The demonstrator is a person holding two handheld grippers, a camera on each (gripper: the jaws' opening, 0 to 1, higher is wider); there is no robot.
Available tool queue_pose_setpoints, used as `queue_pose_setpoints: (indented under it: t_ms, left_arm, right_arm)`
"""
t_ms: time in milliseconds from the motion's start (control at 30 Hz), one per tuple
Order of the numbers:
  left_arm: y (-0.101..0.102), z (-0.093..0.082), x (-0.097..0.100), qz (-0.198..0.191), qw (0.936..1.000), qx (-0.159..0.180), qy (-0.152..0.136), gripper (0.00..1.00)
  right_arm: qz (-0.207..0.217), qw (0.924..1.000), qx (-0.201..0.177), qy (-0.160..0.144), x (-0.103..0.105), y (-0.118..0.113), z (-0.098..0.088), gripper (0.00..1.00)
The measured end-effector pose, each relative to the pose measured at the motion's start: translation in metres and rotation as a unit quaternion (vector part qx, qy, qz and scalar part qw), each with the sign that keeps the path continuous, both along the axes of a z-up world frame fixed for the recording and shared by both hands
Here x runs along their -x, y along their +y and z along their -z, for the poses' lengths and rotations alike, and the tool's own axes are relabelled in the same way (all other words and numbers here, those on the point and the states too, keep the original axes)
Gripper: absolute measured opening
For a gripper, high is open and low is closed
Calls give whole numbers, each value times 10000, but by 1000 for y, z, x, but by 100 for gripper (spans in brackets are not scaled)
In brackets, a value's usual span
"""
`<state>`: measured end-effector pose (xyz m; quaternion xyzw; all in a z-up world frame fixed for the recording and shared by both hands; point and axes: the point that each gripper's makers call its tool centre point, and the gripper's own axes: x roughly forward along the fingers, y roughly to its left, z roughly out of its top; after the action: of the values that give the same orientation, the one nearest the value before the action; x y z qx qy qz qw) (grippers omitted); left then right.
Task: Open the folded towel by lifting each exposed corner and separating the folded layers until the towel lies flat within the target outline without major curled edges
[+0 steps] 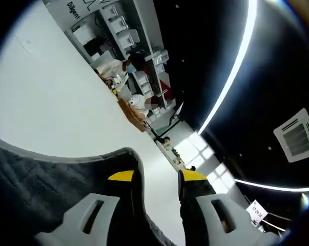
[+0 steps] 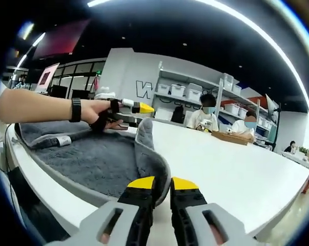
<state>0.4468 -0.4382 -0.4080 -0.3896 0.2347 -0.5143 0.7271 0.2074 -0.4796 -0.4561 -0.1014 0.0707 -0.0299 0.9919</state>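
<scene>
In the right gripper view the dark grey towel [image 2: 93, 159] lies on the white table [image 2: 231, 164], and one fold of it stands up as a ridge [image 2: 146, 141]. My right gripper [image 2: 162, 184] is at the near end of that ridge, with its yellow-tipped jaws almost together on the towel's edge. My left gripper [image 2: 136, 108], held by a hand, hovers just above the top of the ridge. In the left gripper view the towel [image 1: 36, 189] lies at the lower left. Its edge curls round the left jaw of my left gripper [image 1: 157, 177], whose jaws stand apart with white table between them.
People sit at the table's far side [image 2: 208, 118] with a wooden tray [image 2: 233, 137] before them. Behind them are shelves of white bins [image 2: 187, 92]. The person's bare forearm with a black wristband [image 2: 75, 109] reaches over the towel. The table's near edge [image 2: 26, 179] runs just below the towel.
</scene>
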Motion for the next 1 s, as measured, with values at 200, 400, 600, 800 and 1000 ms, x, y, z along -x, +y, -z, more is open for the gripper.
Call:
queue_pose_setpoints:
  t_ms: [200,400,600,800,1000]
  left_arm:
    - [-4,6,9,140,9998,-41,110,42]
    - [-10,2,12,156,9996,174,129,44]
    - [-16,3,19,259,9994,208,133,47]
    - [-17,2,18,254,9995,149,91,52]
    - [-15,9,23,364,9992,34,132,56]
  right_arm:
    - [273,9995,154,63,4,-12,-1,6]
    - [366,9992,106,69,10,-23,0,4]
    - [281,9996,-23,-54,15,-20,-5,2]
    - [107,9998,46,-148,12,-12,-14,3]
    - [-104,9997,87,-185,6,-1,-21,3]
